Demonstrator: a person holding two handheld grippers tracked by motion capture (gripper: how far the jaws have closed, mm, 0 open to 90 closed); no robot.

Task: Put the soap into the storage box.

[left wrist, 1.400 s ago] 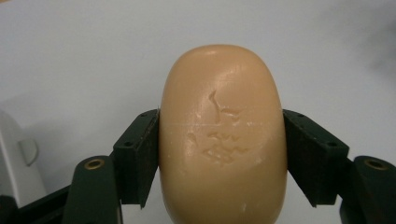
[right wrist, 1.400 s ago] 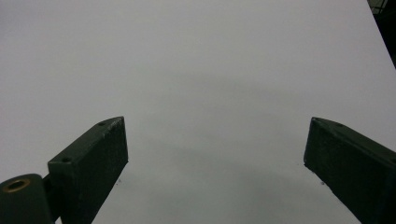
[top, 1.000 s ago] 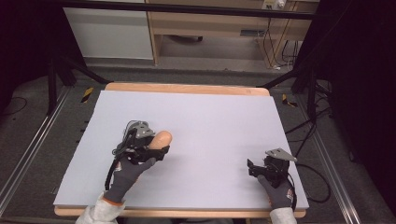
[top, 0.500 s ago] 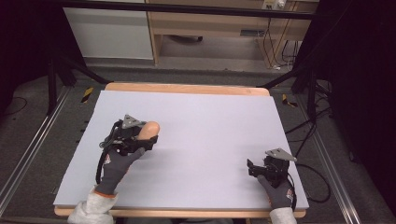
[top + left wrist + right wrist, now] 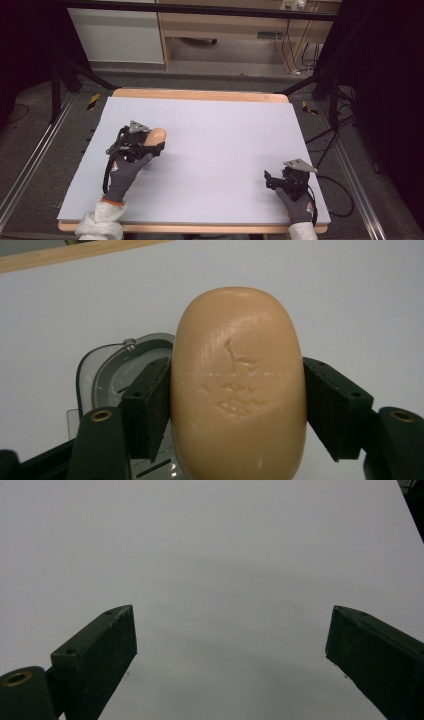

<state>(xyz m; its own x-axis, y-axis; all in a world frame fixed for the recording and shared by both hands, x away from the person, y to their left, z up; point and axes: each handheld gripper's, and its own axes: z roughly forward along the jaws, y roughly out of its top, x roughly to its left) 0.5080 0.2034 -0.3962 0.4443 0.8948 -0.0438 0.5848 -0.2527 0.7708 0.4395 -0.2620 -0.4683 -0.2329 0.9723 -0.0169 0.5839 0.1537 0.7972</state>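
Clamping soap bar (image 5: 237, 385) — left tool (image 5: 145, 145); right tool (image 5: 274, 180) apart — pale grey tabletop (image 5: 225, 130), dark room.

high view: overhead, facing forward | gripper views: close, share table (image 5: 225, 130)

A tan, oval soap bar (image 5: 237, 385) fills the centre of the frame between black jaws, over a clear grey-rimmed dish (image 5: 107, 372) at lower left, against a pale lavender counter (image 5: 225, 135) edged in light wood.

Grey gloves with red cuff trim, white sleeves; each black gripper (image 5: 155, 149) carries a grey three-cornered plate and trailing black cable.
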